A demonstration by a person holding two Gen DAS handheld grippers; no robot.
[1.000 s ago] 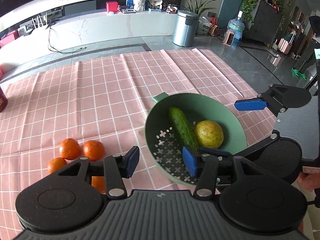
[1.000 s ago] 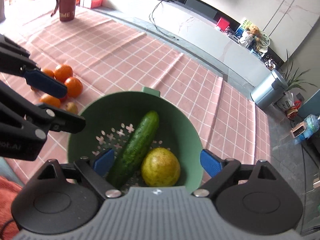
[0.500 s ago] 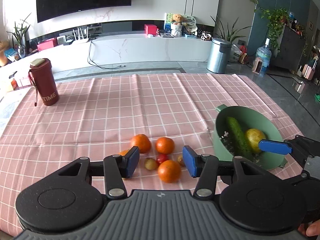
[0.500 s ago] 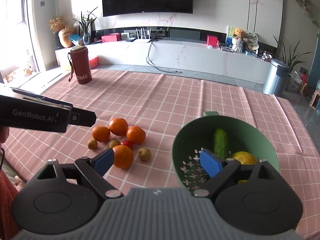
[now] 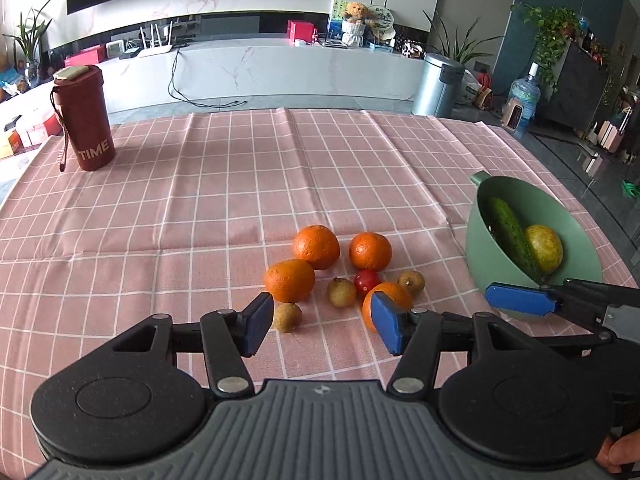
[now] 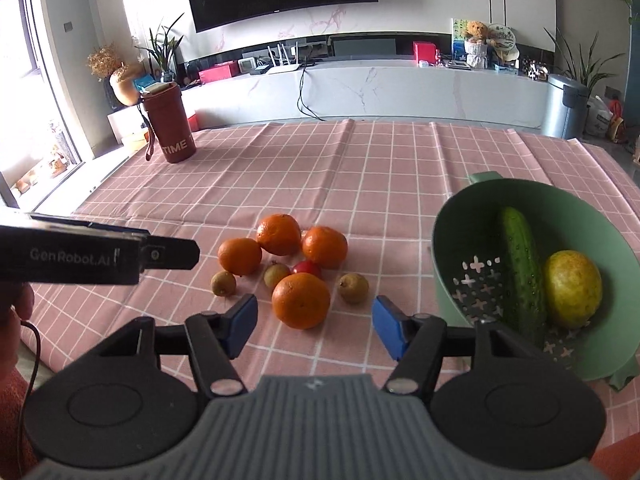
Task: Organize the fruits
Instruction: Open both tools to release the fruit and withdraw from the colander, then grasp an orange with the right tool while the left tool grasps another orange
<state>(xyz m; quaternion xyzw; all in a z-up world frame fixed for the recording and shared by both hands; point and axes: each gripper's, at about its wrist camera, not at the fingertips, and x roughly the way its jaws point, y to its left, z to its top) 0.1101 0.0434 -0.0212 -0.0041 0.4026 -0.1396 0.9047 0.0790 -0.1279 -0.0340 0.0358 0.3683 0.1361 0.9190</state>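
Several oranges [image 5: 316,246] [image 6: 301,300], three small brown fruits [image 5: 341,291] [image 6: 353,288] and a small red fruit [image 5: 367,279] [image 6: 306,267] lie in a cluster on the pink checked cloth. A green colander [image 5: 480,240] [image 6: 448,240] to their right holds a cucumber [image 5: 510,230] [image 6: 522,272] and a yellow-green fruit [image 5: 543,249] [image 6: 573,294]. My left gripper [image 5: 322,322] is open and empty, just before the cluster. My right gripper [image 6: 314,326] is open and empty, with the nearest orange just ahead between its fingers.
A dark red tumbler marked TIME [image 5: 85,118] [image 6: 170,124] stands at the far left of the table. The cloth's right edge runs just past the colander. A white marble bench [image 5: 280,64] and a steel bin [image 5: 438,84] stand beyond the table.
Both grippers have pulled back from above the colander and turned left toward the fruit cluster. Both stay open and empty.
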